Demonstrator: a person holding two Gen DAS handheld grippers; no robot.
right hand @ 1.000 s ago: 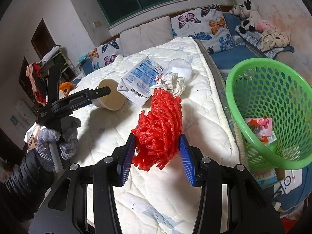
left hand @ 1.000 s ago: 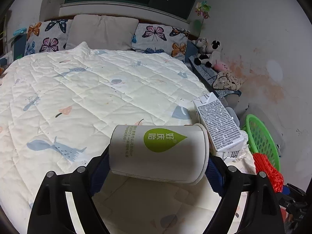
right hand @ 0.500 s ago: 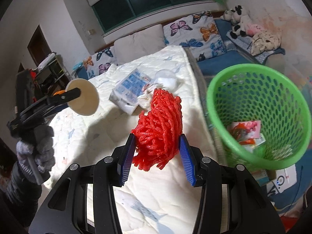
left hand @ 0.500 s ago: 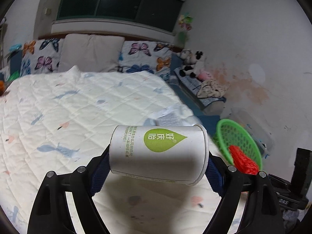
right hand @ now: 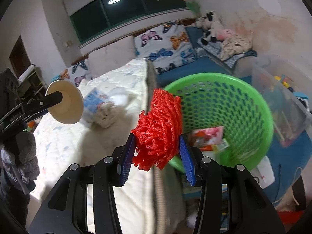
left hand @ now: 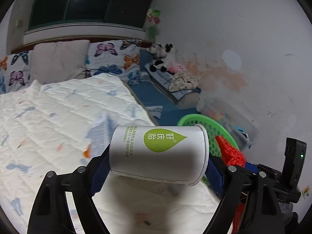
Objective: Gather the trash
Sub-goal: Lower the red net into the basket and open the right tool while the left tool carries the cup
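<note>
Black gripper frames with silver screws, blue ribbed fingers (right hand: pixel 127 154), and a grey knit glove (right hand: pixel 25 156).

A bed under a white quilted cover with small animal prints (left hand: pixel 58 105) fills the left. At its far end, butterfly-print pillows (left hand: pixel 113 58) flank a plain beige pillow (left hand: pixel 60 60). Right of them, a black-and-white plush toy (left hand: pixel 159 56) sits near the stained white wall (left hand: pixel 224 74). A clear plastic storage bin (right hand: pixel 280 97) stands at right.
</note>
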